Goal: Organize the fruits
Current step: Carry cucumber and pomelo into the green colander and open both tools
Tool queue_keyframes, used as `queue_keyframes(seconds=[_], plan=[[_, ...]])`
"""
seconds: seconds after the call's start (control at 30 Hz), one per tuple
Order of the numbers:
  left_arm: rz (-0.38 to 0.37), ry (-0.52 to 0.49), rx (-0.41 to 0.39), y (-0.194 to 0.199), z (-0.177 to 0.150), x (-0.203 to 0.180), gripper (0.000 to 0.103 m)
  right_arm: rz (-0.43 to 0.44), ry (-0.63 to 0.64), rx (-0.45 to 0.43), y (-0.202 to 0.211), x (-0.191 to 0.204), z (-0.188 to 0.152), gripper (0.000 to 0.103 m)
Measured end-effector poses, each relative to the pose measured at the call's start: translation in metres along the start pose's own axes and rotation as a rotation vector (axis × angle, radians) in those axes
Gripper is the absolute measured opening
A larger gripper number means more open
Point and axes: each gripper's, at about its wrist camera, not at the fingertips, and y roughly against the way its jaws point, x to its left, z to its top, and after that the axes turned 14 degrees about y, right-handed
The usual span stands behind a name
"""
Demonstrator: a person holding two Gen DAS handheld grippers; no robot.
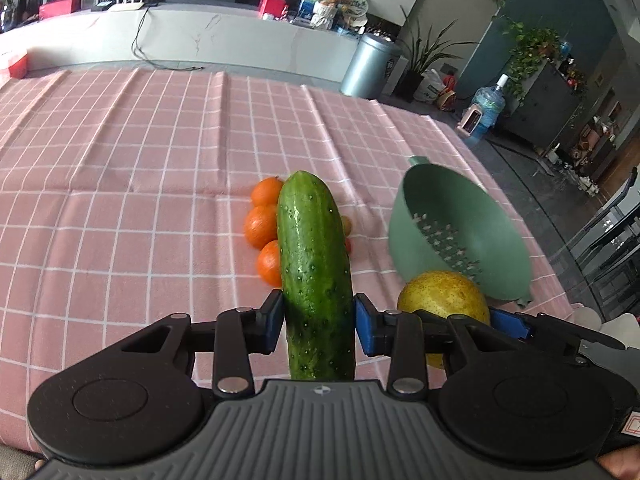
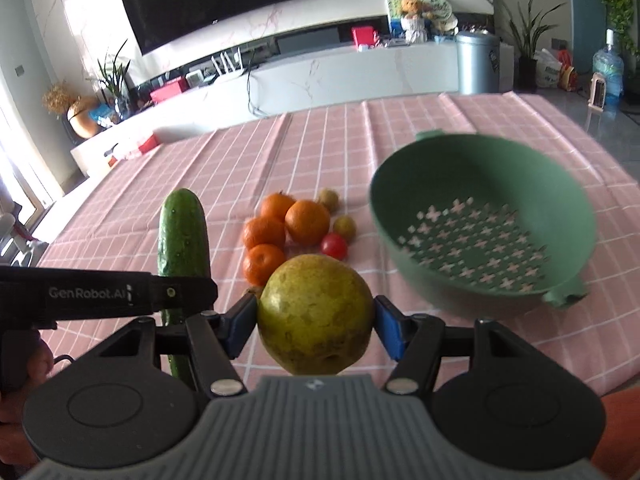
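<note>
Pink checked cloth (image 1: 120, 160) covers the worktop; a TV (image 2: 212, 0) hangs on the far wall above a long white counter (image 1: 224, 40).

Left hand-held gripper (image 1: 319, 326): blue pads (image 1: 365, 330) clamped on a cucumber (image 1: 314, 264), held lengthwise, its tip pointing away over the cloth.

Right hand-held gripper (image 2: 316, 326): closed on a yellow-green pear (image 2: 315, 314), pads pressing both sides. The two grippers sit side by side, close together.

Green colander (image 2: 480, 220) rests on the cloth to the right, tilted, cross-shaped holes in its base, nothing inside.

Between cucumber and colander, a tight cluster lies on the cloth: four oranges (image 2: 307, 222) touching, a red tomato (image 2: 334, 246) just beside them, and two small yellowish fruits (image 2: 345, 227) behind it.
</note>
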Motion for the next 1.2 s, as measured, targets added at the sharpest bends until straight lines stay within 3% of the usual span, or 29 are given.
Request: queue_keyframes(seconds=[0.27,0.5,0.7,0.87,1.2], plan=[[-0.13,-0.112,-0.067,0.008,0.027,-0.074,0.042,-0.111,0.048,-0.08,0.037,-0.037,0.022,0.06],[-0.181,-0.185,-0.067,-0.031,0.048,-0.132,0.042,-0.17,0.064,-0.085,0.039,-0.077,0.035,0.06],[-0.137,-0.243,0.001,-0.075,0.047,-0.148,0.042,-0.18,0.147,0.001,0.009,-0.096,0.041,0.06],[-0.081,-0.261,0.066,-0.107,0.041,-0.147,0.042,-0.137,0.204,0.104,-0.024,-0.107,0.039,0.06],[-0.037,-0.267,0.151,-0.137,0.033,-0.137,0.041,-0.091,0.241,0.217,-0.054,-0.115,0.031,0.06]])
